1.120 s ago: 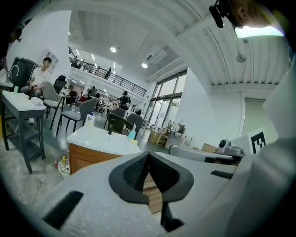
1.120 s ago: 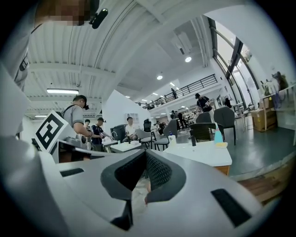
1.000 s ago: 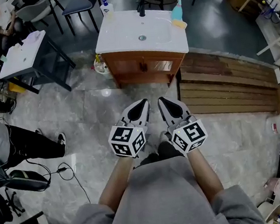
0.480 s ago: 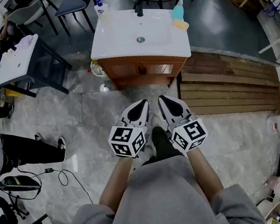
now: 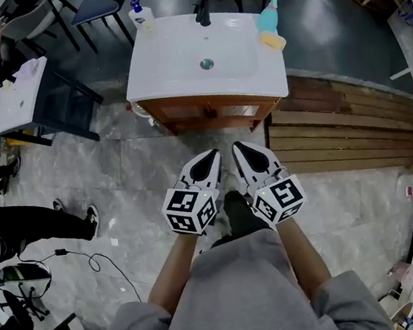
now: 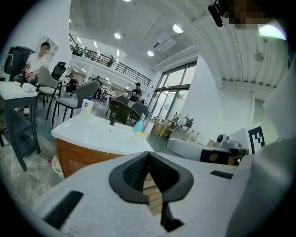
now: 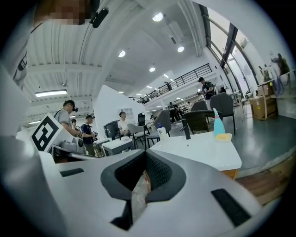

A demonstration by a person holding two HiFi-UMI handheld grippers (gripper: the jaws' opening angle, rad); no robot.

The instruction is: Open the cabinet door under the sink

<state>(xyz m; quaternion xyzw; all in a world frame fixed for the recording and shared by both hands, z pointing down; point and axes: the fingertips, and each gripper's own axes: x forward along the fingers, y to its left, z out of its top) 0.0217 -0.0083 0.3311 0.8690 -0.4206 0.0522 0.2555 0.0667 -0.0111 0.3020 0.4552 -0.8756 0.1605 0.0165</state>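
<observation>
The sink cabinet (image 5: 211, 112) is a brown wooden unit under a white basin top (image 5: 179, 63), seen from above ahead of me. Its front doors look shut. Both grippers hover side by side over the marble floor, well short of the cabinet. My left gripper (image 5: 212, 154) is shut with nothing in it, and my right gripper (image 5: 239, 147) is shut and empty too. In the left gripper view the cabinet (image 6: 76, 157) stands at the lower left beyond the shut left gripper (image 6: 148, 155). The right gripper view shows the basin top (image 7: 203, 148) past the shut right gripper (image 7: 144, 155).
A black faucet (image 5: 203, 11), a white pump bottle (image 5: 137, 13), a teal bottle (image 5: 269, 11) and a yellow sponge (image 5: 276, 41) sit on the basin top. Wooden planks (image 5: 343, 125) lie right of the cabinet. A small table (image 5: 15, 98), chairs and a person's leg (image 5: 37, 218) are at left.
The sink unit has drawn nearer and shifted lower in the head view as I stepped toward it. Both grippers keep the same shut pose in front of me.
</observation>
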